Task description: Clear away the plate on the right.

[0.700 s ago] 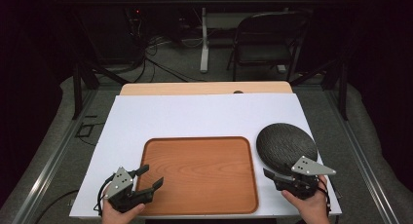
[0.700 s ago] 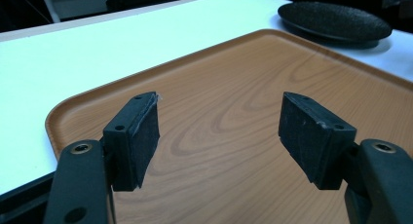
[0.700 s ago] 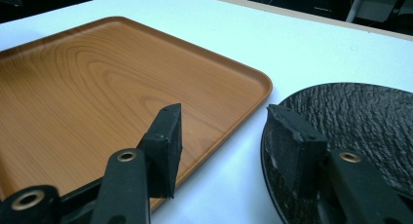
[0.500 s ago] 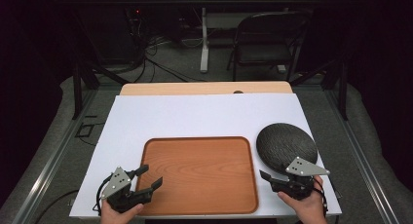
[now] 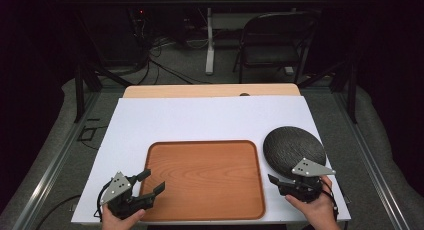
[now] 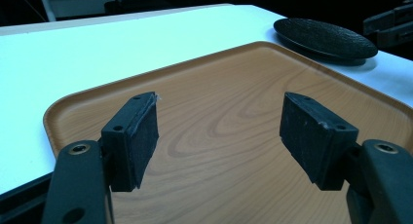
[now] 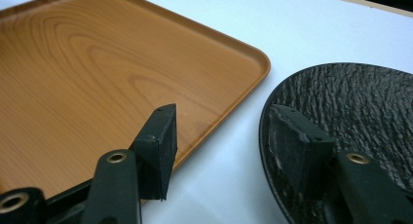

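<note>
My right gripper (image 5: pixel 286 182) sits at the near rim of the black textured plate (image 5: pixel 294 149), and that is the relation everything turns on: the plate lies straight ahead of my fingers and a little to their outer side, flat on the white tabletop (image 5: pixel 210 121), just to the right of the wooden tray (image 5: pixel 204 176) and apart from it by a narrow strip of white. In the right gripper view one of my fingers (image 7: pixel 301 141) hangs over the plate's (image 7: pixel 350 117) near edge while the other (image 7: pixel 158 148) hangs over the tray's (image 7: pixel 97 73) right border, so the plate's rim runs between them rather than being caught. These fingers are spread wide and grip nothing. The plate is round, so it offers no long axis to line up with; any stretch of rim serves, and the nearest stretch is right under me. My right hand (image 5: pixel 312 210) is clearly the nearer one. My left gripper (image 5: pixel 152 182) waits at the tray's near left corner, well apart from the plate, its fingers (image 6: pixel 134 139) also wide apart and empty, pointing across the bare tray (image 6: pixel 234 102) toward the plate (image 6: pixel 324 38) on the far side. I can read no brand, label or writing on the plate, the tray or the tabletop.
</note>
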Available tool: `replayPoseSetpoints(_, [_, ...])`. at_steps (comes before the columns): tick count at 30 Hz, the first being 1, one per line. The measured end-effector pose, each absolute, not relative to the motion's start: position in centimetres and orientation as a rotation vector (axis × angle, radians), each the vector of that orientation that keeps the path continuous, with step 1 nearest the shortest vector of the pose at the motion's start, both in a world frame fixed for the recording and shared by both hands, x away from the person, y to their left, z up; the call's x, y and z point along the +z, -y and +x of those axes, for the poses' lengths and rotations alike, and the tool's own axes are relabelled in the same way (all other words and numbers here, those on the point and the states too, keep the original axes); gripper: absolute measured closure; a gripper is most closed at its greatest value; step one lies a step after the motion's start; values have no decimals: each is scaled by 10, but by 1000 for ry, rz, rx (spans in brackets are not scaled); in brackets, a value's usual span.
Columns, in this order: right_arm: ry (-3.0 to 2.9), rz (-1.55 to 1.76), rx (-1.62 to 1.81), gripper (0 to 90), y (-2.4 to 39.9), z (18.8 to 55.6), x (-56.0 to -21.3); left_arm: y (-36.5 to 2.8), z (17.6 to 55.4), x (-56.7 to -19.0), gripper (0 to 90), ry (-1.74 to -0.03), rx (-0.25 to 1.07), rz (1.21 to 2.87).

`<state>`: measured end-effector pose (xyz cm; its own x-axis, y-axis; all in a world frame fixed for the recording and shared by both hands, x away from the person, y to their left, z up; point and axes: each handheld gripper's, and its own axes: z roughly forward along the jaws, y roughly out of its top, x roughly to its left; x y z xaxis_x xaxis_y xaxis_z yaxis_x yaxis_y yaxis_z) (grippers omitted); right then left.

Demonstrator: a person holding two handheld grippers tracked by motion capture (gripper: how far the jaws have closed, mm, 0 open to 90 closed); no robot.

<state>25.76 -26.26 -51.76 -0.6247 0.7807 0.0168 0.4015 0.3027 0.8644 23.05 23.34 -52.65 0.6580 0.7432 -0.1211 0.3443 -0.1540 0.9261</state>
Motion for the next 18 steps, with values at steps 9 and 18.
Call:
replayPoseSetpoints(9, [-2082,1187,1281,446,285,269,-517,-235,231,-527,304,-890,418,1749])
replayPoseSetpoints(18, [-2033,1285,1246,439,305,274,-519,-235,231,-527,304,-897,419,1753])
